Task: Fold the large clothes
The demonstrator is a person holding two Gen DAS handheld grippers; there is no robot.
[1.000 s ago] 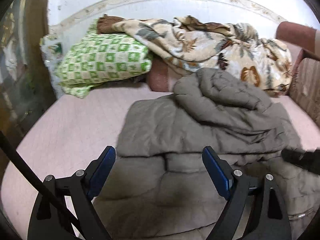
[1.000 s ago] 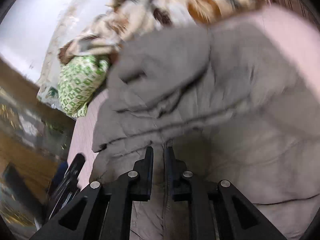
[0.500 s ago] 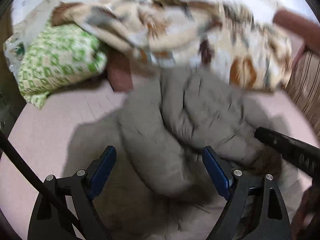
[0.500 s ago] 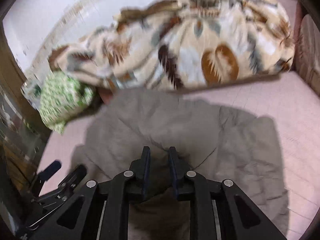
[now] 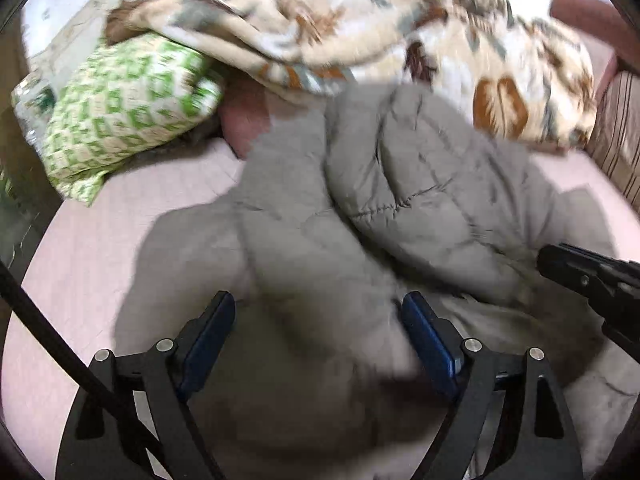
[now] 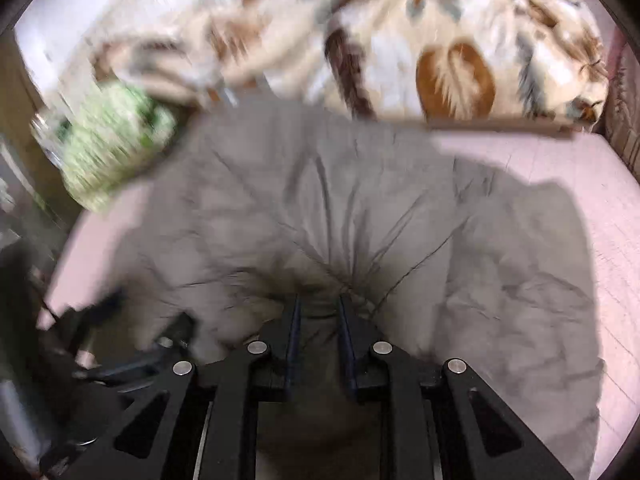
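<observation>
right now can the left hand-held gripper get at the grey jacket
Probably yes. The left hand-held gripper is open right over the grey jacket, with a puffy fold between its fingers and nothing in the way. The right hand-held gripper already pinches the fabric nearby.

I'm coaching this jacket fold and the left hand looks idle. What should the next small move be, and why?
Probably close the left gripper on the bulge of the grey puffer jacket sitting between its wide-open fingers. The right gripper already pinches a bunch of the same jacket, with creases radiating from its tips, so a second hold would likely let both hands carry the fold evenly over the pink bedsheet.
</observation>
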